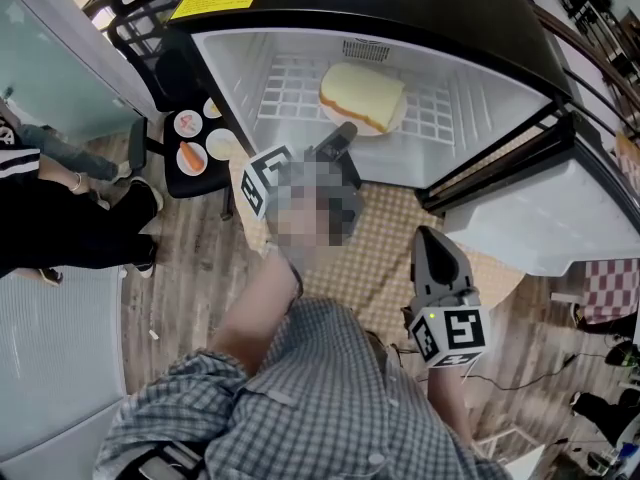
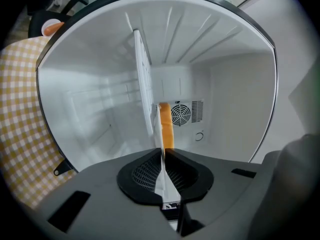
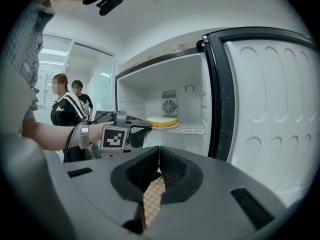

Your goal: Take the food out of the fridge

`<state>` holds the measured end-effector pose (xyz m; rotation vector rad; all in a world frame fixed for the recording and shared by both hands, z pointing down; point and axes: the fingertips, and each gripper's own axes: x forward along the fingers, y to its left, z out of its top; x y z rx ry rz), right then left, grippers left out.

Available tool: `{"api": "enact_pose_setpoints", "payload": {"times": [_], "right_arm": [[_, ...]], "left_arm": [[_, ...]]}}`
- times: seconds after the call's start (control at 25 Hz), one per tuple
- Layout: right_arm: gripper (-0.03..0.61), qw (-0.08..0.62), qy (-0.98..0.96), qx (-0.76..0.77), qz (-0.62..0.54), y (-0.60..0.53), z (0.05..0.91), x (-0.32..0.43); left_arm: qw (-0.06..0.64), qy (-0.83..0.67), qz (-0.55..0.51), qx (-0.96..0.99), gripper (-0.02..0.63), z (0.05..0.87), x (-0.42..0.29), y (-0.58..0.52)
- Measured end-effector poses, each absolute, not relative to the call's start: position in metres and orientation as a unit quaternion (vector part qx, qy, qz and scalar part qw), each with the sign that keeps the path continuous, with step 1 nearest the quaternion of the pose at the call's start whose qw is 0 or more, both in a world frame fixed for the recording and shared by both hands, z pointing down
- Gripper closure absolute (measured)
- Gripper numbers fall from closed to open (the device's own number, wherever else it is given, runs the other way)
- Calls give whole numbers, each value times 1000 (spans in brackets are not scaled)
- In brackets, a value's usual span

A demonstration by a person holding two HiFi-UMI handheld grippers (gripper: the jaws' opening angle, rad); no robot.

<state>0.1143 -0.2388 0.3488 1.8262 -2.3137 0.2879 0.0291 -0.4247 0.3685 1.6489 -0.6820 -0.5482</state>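
While the fridge [image 1: 230,63] stands open, the food, a slice of yellow sponge cake [image 1: 362,96] on a white plate [image 1: 397,123], rests on the white wire shelf [image 1: 290,93] inside, at 12 o'clock in the head view.

Left gripper [image 1: 344,134]: held level and reaching into the compartment from the plate's 7 o'clock side. In the left gripper view its jaws are pinched on the plate's thin rim. The plate shows edge-on between the tips, and the cake lies just beyond them.

Right gripper [image 1: 429,238]: outside the fridge, at 5 o'clock from the plate and well apart from it. Its jaws are pressed together with nothing between them — only the checkered mat [image 1: 390,238] shows through the gap behind the tips.

Surroundings:
- A round fan grille [image 2: 181,114] sits in the back wall behind the cake.
- The fridge door [image 1: 540,218] is swung open at 3 o'clock.
- A black stool [image 1: 190,180] at 9 o'clock carries several small dishes [image 1: 192,156].
- Two bystanders [image 3: 62,106] stand beyond the stool.
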Motion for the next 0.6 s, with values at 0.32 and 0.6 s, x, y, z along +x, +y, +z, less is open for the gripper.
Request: {"api": "enact_pose_setpoints", "payload": {"times": [0.32, 0.6], "right_arm": [[569, 105, -782, 609, 84, -241, 349, 110], [568, 72, -798, 591, 99, -258, 351, 106]], "left_arm": [[601, -303, -234, 702, 595, 365, 20, -423], [604, -299, -228, 703, 595, 365, 13, -414]]}}
